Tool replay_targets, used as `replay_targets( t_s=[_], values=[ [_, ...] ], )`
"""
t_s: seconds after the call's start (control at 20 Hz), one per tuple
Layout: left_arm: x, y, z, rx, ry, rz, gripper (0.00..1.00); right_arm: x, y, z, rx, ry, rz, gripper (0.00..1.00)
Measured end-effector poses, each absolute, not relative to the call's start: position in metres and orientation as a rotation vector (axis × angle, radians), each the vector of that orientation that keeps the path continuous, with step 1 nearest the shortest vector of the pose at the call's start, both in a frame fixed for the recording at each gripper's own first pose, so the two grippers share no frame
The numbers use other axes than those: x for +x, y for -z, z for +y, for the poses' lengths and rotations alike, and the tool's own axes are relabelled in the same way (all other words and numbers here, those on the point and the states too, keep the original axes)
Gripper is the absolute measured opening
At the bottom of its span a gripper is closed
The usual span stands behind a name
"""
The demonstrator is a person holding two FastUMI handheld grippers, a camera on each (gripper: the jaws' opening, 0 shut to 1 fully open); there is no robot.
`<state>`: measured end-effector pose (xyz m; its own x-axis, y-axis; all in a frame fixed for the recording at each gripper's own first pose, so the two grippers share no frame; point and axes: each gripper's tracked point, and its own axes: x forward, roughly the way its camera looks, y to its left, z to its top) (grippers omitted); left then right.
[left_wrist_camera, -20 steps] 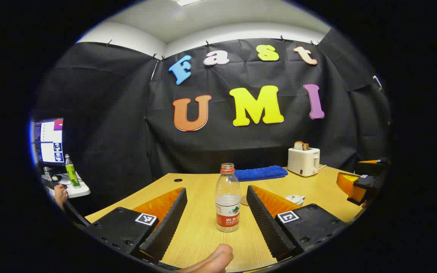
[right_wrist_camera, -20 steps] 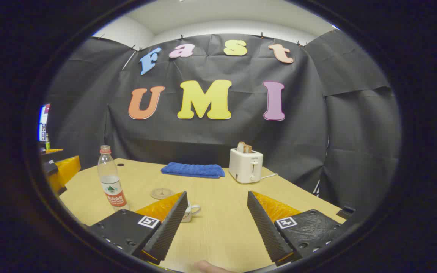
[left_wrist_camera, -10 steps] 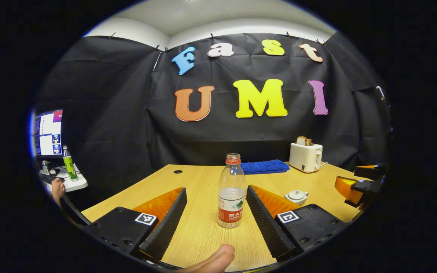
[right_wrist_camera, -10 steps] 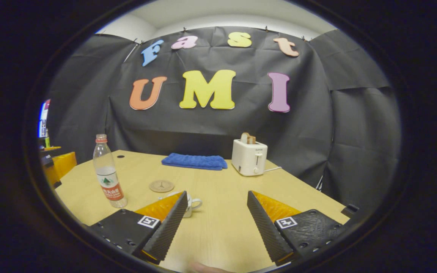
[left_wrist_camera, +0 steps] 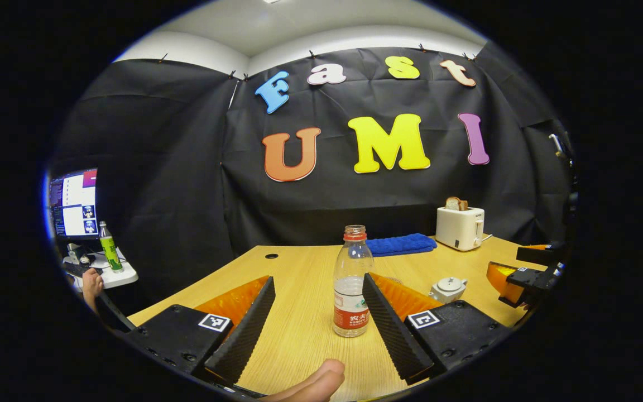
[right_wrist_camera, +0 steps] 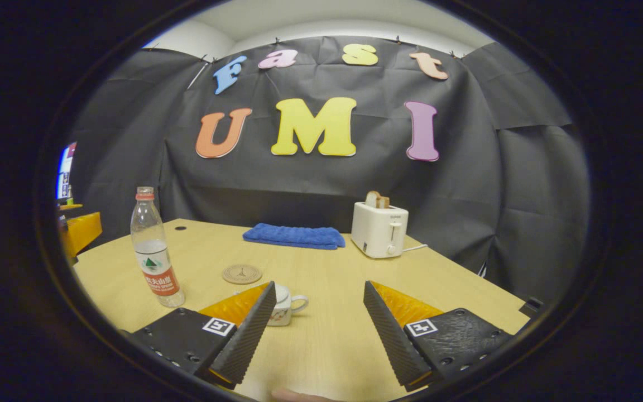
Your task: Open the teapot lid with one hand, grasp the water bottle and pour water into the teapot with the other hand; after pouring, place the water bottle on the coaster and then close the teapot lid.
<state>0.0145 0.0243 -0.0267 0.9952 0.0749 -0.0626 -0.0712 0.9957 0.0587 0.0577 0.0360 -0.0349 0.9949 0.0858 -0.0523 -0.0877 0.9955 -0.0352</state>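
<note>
Left gripper [left_wrist_camera: 316, 312] open | water bottle [left_wrist_camera: 350, 290] upright, red label unreadable

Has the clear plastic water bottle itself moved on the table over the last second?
No. In the right gripper view the clear plastic water bottle keeps its spot left of the round wooden coaster; only the cameras shifted.

1. The left gripper [left_wrist_camera: 318, 312] hangs over the light wooden table [left_wrist_camera: 299, 268], fingers spread wide.
2. A clear plastic water bottle with a red label [left_wrist_camera: 351, 290] stands upright, uncapped, just beside the right-hand finger.
3. A small white ceramic teapot [left_wrist_camera: 447, 289], lid on, sits farther right.
4. The right gripper [left_wrist_camera: 522, 273] shows at the right edge.
</note>
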Motion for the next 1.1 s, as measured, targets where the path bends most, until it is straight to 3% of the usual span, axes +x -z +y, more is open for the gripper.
replay_targets(
  t_s=[0.3,0.4,0.45,0.7,0.75,0.8,0.95,1.0,1.05,1.1],
  values=[
    [0.024,0.040,0.014,0.062,-0.061,0.065,0.99,0.094,0.042,0.069,-0.080,-0.147,0.031,0.98],
    [0.028,0.049,0.013,0.058,-0.057,0.080,0.99,0.104,0.048,0.083,-0.089,-0.174,0.035,0.94],
    [0.030,0.054,0.012,0.056,-0.056,0.093,0.99,0.107,0.051,0.086,-0.090,-0.183,0.038,0.87],
    [0.036,0.071,0.006,0.051,-0.055,0.135,0.99,0.123,0.063,0.098,-0.049,-0.212,0.075,0.70],
    [0.036,0.071,0.004,0.049,-0.052,0.136,0.99,0.124,0.063,0.099,-0.037,-0.218,0.074,0.60],
    [0.036,0.072,0.002,0.048,-0.047,0.134,0.99,0.127,0.061,0.100,-0.033,-0.218,0.070,0.58],
    [0.038,0.075,-0.003,0.051,-0.034,0.130,0.99,0.134,0.062,0.100,-0.040,-0.220,0.065,0.35],
    [0.039,0.077,-0.005,0.047,-0.032,0.133,0.99,0.136,0.061,0.099,-0.038,-0.214,0.069,0.32],
    [0.040,0.081,-0.006,0.043,-0.028,0.140,0.99,0.135,0.063,0.101,-0.034,-0.231,0.065,0.19],
    [0.041,0.084,-0.007,0.039,-0.024,0.152,0.99,0.140,0.064,0.105,-0.031,-0.220,0.074,0.17]
  ],
)
